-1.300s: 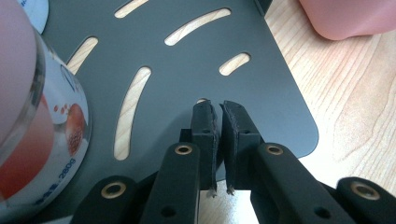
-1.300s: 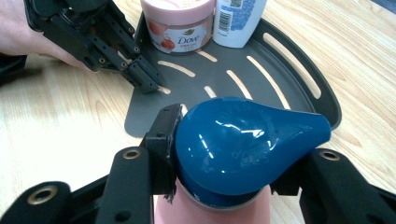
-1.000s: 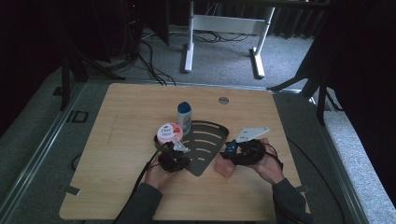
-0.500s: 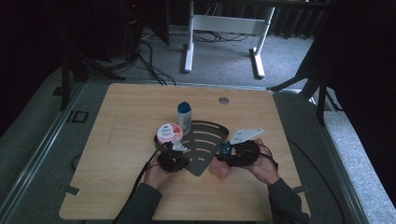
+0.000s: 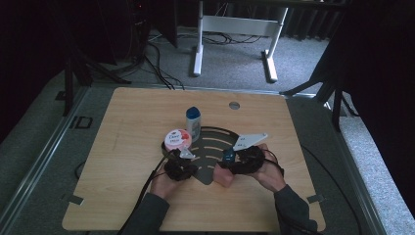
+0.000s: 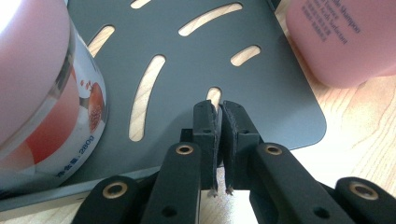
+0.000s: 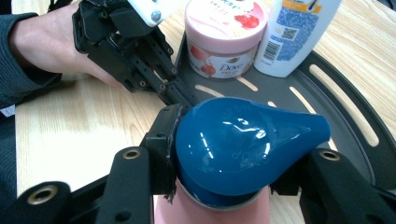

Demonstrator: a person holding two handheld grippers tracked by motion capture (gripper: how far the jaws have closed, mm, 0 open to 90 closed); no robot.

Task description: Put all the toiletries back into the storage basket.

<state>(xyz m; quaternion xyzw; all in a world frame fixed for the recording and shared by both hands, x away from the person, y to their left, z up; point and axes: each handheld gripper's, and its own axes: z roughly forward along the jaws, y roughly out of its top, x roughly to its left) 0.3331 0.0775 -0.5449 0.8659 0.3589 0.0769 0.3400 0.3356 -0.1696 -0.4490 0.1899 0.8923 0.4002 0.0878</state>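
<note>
A dark slotted fan-shaped tray (image 5: 215, 142) lies mid-table, carrying a pink Dove jar (image 5: 177, 139) and a white bottle with a blue cap (image 5: 193, 125). My left gripper (image 5: 188, 164) sits at the tray's near left edge. In the left gripper view it (image 6: 218, 109) is shut, pads together over the tray (image 6: 261, 93), with the jar (image 6: 42, 93) at its left. My right gripper (image 5: 230, 164) is shut on a pink bottle (image 5: 224, 177) at the tray's near tip. Its jaws (image 7: 233, 158) clamp just under the bottle's blue teardrop cap (image 7: 243, 140).
The pink bottle (image 6: 336, 37) stands at the tray's corner in the left gripper view. Beyond the cap stand the jar (image 7: 224, 32) and the white bottle (image 7: 292, 37) on the tray (image 7: 355, 101). A cable hole (image 5: 234, 105) sits near the table's far edge.
My right gripper has slid a little to the left with the pink bottle, closer to the tray's near tip. The left gripper has stayed put.
</note>
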